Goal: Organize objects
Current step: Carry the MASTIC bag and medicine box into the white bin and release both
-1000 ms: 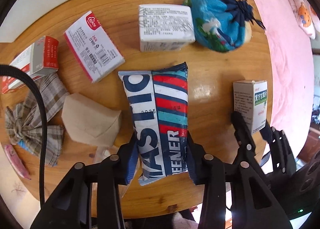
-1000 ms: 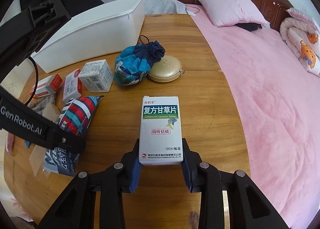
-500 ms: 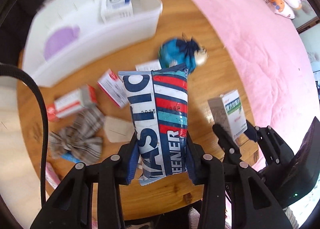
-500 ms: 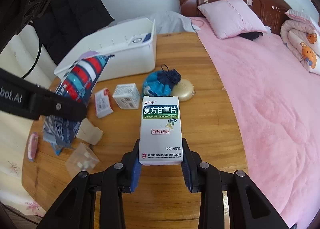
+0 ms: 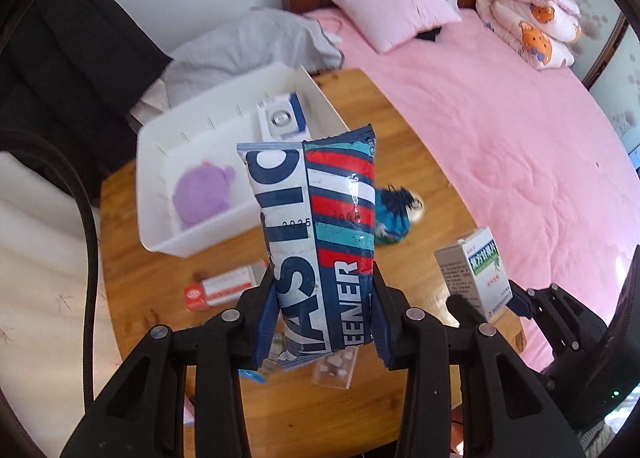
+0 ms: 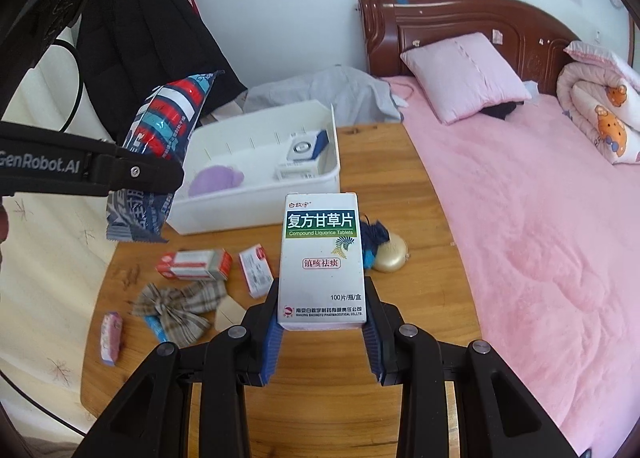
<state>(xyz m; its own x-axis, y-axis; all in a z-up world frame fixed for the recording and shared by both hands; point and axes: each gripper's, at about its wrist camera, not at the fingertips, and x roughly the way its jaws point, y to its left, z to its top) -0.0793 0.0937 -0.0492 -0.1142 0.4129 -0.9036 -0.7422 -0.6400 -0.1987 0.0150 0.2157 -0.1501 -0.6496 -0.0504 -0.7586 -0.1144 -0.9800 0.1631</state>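
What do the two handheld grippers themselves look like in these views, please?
Both the left gripper and the right gripper have matte black linkage arms with round silver pivot pins and ridged dark-blue finger pads. White "GenRobot.AI" lettering marks the left one's side, and a black cable loops beside it.

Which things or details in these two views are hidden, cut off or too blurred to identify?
- Left wrist view: the striped snack pouch covers the boxes behind it; its own lettering is partly hidden by the left tool.
- Left wrist view: the red-and-white carton is motion-blurred, text unreadable.
- Right wrist view: the medicine box hides most of the blue drawstring bag.
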